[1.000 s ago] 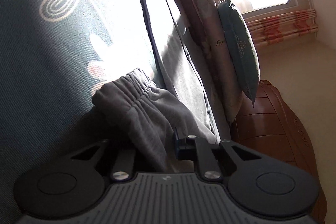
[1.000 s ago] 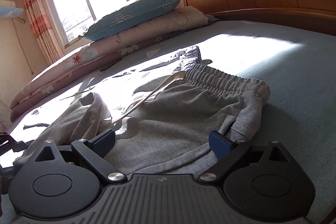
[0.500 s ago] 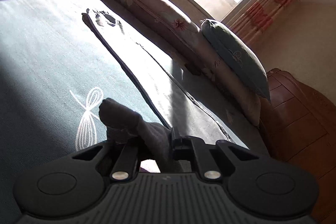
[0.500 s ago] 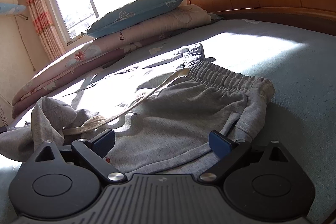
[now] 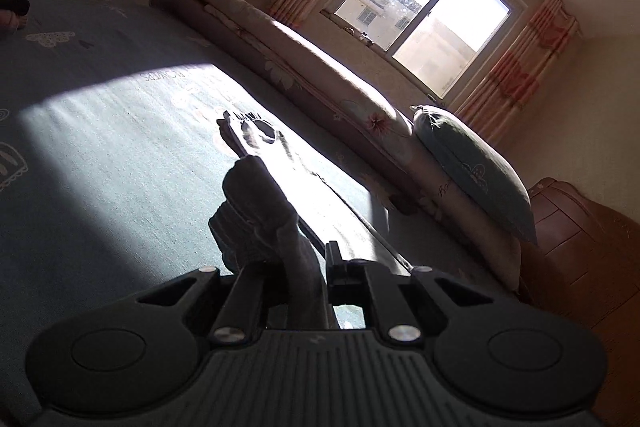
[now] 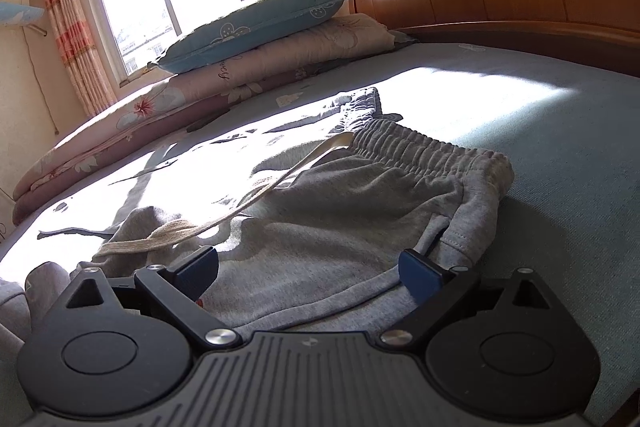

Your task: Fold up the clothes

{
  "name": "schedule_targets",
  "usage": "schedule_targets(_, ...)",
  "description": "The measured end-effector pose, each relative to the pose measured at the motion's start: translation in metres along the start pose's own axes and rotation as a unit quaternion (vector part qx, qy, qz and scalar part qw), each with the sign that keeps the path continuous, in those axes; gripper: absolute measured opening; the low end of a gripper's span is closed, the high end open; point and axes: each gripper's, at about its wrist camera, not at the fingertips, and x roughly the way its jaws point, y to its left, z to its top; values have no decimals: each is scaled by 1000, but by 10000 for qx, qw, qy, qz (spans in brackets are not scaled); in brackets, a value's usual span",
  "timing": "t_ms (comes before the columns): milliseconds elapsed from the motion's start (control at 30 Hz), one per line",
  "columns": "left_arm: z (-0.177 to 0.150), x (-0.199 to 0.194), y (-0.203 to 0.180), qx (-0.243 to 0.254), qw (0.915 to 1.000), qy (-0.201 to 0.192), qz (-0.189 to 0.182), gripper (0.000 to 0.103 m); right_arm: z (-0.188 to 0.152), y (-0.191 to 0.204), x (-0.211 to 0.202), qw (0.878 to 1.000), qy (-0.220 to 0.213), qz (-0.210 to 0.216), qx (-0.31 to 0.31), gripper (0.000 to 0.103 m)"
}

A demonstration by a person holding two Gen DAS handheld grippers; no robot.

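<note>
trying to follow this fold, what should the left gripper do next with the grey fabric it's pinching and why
Probably carry the pinched cuff across toward the waistband and lay it there. The left gripper is shut on a bunch of the grey sweatpants, held above the bed sheet, while the right gripper sits open over the flat upper part, so the fold is only half made.

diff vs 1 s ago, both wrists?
Left claw, clamped on a bunch of the grey pants, lifted it off the bed; its view swung up toward the window. In the right view the pants' near-left part bunched and slid left. Right claw stayed open over the pants.
</note>
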Motion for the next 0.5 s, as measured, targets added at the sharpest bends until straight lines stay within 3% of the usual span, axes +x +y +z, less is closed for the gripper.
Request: schedule_targets(500,38,-50,17,-41,9980,-556,301,8,4,-20,-8,9976,-259,-69,635,99)
